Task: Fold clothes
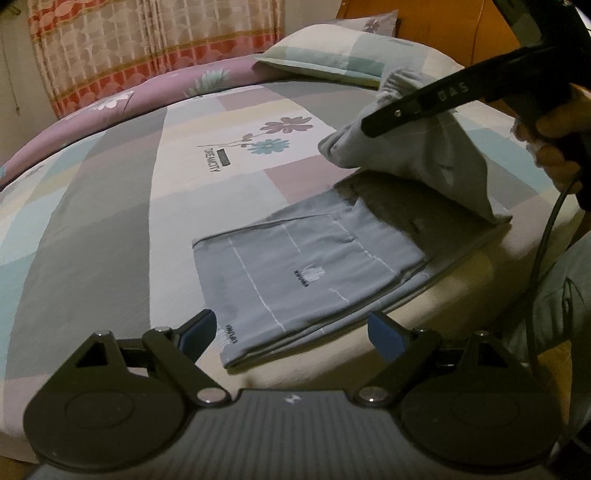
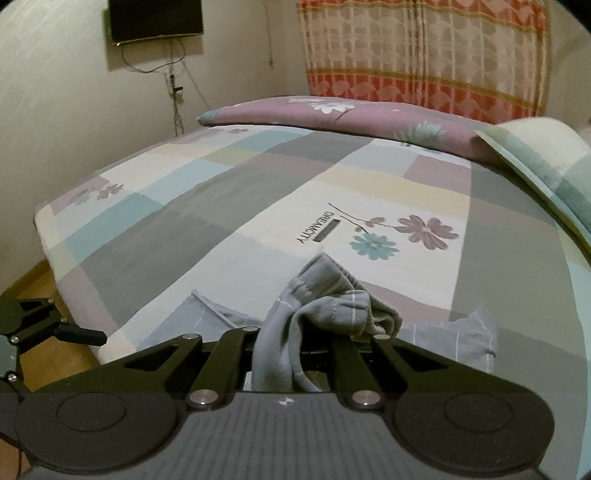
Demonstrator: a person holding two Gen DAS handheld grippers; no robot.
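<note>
A grey garment with thin white stripes and small logos lies on the bed near its front edge, its flat part [image 1: 306, 273] folded into a rough rectangle. The garment's right end [image 1: 424, 158] is lifted off the bed, with my right gripper [image 1: 369, 123] shut on it. In the right wrist view the bunched waistband cloth [image 2: 325, 295] spills out over my right gripper [image 2: 295, 334], hiding the pads. My left gripper [image 1: 291, 336] stands open just above the garment's near left corner, with nothing pressed between its blue pads. One of the left gripper's fingers [image 2: 81, 335] shows at the left edge of the right wrist view.
The bed sheet [image 1: 110, 221] is patchwork with flower prints. A purple quilt [image 1: 147, 92] and a pillow [image 1: 332, 55] lie along the far side, before a patterned curtain [image 1: 147, 37]. A screen [image 2: 155, 18] hangs on the wall. A person's hand [image 1: 554, 147] holds the right gripper.
</note>
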